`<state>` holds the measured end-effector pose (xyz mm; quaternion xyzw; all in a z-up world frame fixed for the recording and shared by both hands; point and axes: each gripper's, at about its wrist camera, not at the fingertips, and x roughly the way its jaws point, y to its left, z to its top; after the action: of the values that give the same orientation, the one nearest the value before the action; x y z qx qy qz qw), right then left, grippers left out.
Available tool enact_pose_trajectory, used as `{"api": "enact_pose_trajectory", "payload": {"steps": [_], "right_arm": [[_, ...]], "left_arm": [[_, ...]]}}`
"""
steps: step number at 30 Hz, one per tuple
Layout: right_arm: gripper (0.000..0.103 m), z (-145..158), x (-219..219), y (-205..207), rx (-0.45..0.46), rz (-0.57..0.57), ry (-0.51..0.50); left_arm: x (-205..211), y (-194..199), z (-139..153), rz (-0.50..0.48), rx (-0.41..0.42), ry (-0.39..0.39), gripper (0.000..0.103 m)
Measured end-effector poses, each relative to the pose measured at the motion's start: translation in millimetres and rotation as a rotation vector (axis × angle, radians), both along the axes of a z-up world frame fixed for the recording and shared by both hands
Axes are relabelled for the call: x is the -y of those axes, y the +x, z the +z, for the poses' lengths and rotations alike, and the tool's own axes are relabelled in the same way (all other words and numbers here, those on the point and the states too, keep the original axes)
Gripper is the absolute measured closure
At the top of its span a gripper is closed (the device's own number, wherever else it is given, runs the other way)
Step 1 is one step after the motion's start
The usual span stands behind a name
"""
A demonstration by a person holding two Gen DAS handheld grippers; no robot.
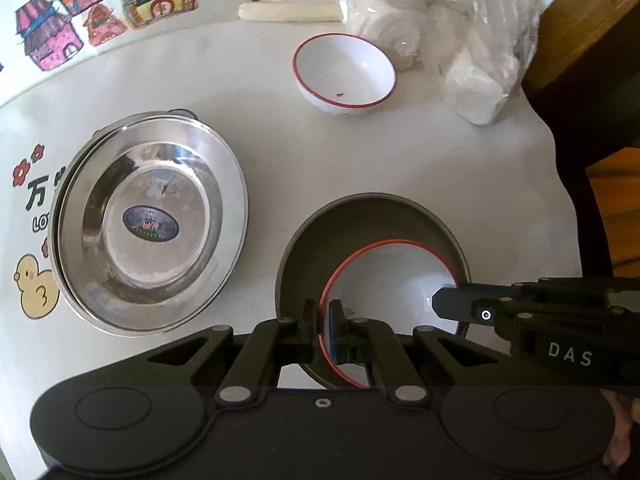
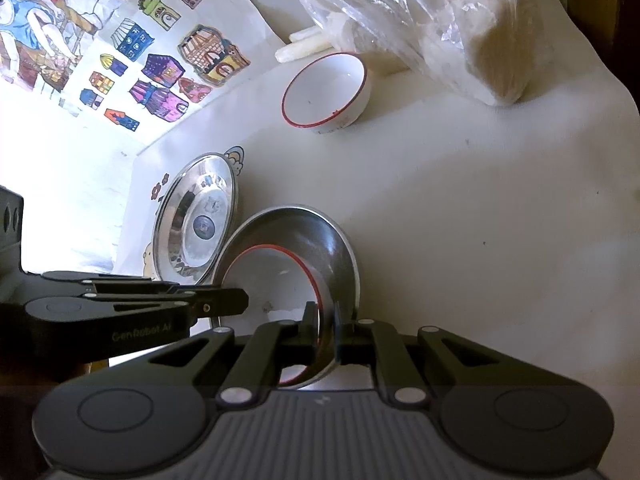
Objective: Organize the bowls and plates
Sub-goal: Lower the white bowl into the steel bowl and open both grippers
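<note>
left gripper (image 1: 325, 330) jaws pinch the rim of a white bowl (image 1: 390, 280) nested in a steel plate (image 1: 360, 216) near the desk's right edge; right gripper (image 2: 325, 330) jaws clamp the plate's rim; both are stiff, likely slippery, the bowl breakable, so rims suit

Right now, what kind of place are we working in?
Likely a home dining table: a white tablecloth, children's house drawings at the back, and a plastic bag of white buns beside the dishes.

White red-rimmed bowl (image 1: 346, 74), shiny silver plate (image 1: 150, 222) with blue sticker, colourful house drawings (image 2: 160, 68)
</note>
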<state>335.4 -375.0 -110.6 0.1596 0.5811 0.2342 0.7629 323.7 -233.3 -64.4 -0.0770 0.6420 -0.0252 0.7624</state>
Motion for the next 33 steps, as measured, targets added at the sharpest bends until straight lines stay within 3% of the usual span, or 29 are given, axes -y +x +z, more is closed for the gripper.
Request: {"api": "enact_pose_trajectory", "payload": {"steps": [18, 33], "right_arm": [[0.091, 1.2, -4.1, 2.4, 0.022, -0.007, -0.015], [0.086, 9.1, 2.7, -1.0, 0.076, -0.026, -0.012]], "left_arm": [[-4.1, 0.1, -2.3, 0.017, -0.010, 0.010, 0.098], [-5.5, -3.2, 10.5, 0.005, 0.039, 0.002, 0.096]]}}
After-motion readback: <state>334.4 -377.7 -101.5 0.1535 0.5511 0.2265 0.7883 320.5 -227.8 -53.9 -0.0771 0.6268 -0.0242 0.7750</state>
